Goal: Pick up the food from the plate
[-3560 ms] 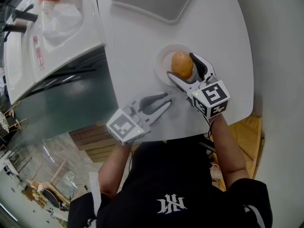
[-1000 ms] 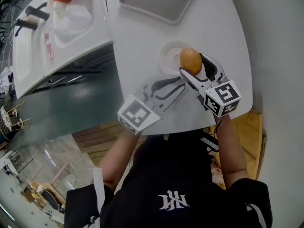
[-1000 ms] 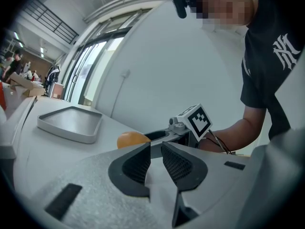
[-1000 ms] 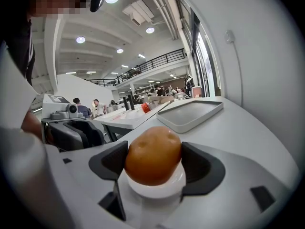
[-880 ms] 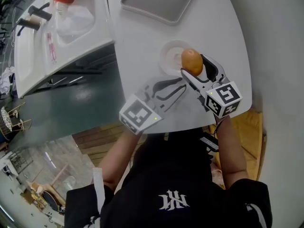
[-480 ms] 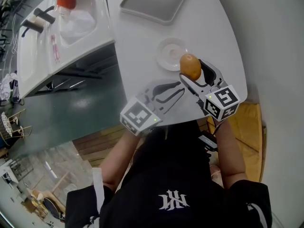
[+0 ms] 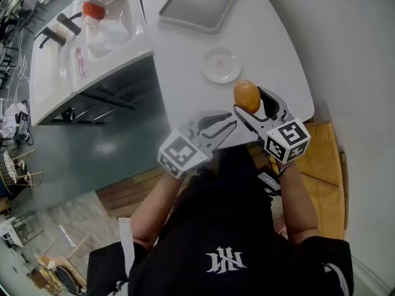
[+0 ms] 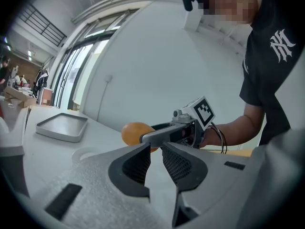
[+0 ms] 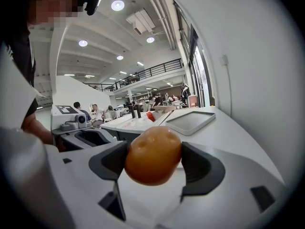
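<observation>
Left gripper (image 7: 221, 126): I hold it low over the table's (image 7: 185, 73) near edge, jaws aimed toward the right-hand tool. Its pads (image 8: 177, 163) stand a narrow gap apart with nothing between them. I judge that it waits there out of the way, since this job needs only one tool.

Tray (image 7: 199, 4): it lies flat at the table's far edge, bare, well apart from both grippers. The task sentence gives it no part here.

Plate (image 7: 221, 65): it sits on the table between the tray and the near edge, toward the right edge, with nothing on it. I read that as the pick being done in substance.

Food (image 7: 247, 95): a round orange-brown piece, smooth-skinned, carried off the surface over the table's near right corner. It hangs nearer me than the plate and does not touch it. I judge that this height keeps it from dragging on the rim or the table.

Right gripper (image 7: 249, 103): its jaws pinch the food, one pad on each flank at the widest part. The piece bulges above and below the pads, sitting squarely between them. It looks soft and rounded, so I judge that a firm side squeeze like this is what stops it rolling out.
</observation>
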A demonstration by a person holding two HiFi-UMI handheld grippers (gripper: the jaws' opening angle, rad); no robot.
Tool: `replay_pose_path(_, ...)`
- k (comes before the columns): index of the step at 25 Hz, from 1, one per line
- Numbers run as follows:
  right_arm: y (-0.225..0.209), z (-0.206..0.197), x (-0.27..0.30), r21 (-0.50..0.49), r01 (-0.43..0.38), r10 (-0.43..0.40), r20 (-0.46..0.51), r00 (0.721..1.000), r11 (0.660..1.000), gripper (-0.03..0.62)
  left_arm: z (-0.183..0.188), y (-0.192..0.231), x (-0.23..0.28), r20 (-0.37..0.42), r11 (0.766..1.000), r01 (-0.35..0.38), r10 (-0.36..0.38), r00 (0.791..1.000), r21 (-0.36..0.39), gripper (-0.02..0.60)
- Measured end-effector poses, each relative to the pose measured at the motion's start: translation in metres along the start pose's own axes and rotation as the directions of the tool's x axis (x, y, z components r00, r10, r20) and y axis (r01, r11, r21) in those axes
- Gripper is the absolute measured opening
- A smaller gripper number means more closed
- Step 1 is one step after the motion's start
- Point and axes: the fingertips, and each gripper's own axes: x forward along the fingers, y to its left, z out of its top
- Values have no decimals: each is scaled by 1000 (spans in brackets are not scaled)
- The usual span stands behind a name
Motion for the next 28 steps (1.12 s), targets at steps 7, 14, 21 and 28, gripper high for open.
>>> replay_pose_path(7, 38, 4, -45, -4, 6, -6, 29, 1000, 1000, 351, 5, -45, -24, 10, 999, 12, -13, 1000, 29, 63)
replay_pose_path(14, 70, -5, -80, -26, 3, -2, 26, 1000, 1000, 351, 3, -81, -52, 35, 999, 10, -12, 999, 46, 63)
replay_pose_path(21, 90, -7, -126, -8, 24, -24, 58, 998, 1000, 351, -5, -109, -69, 43, 999, 20, -22, 999, 34, 63)
replay_pose_path(28, 111, -1, -150, -28, 25, -23, 81, 996, 999, 351, 3, -135, -63, 40, 997, 49, -52, 998, 56, 63)
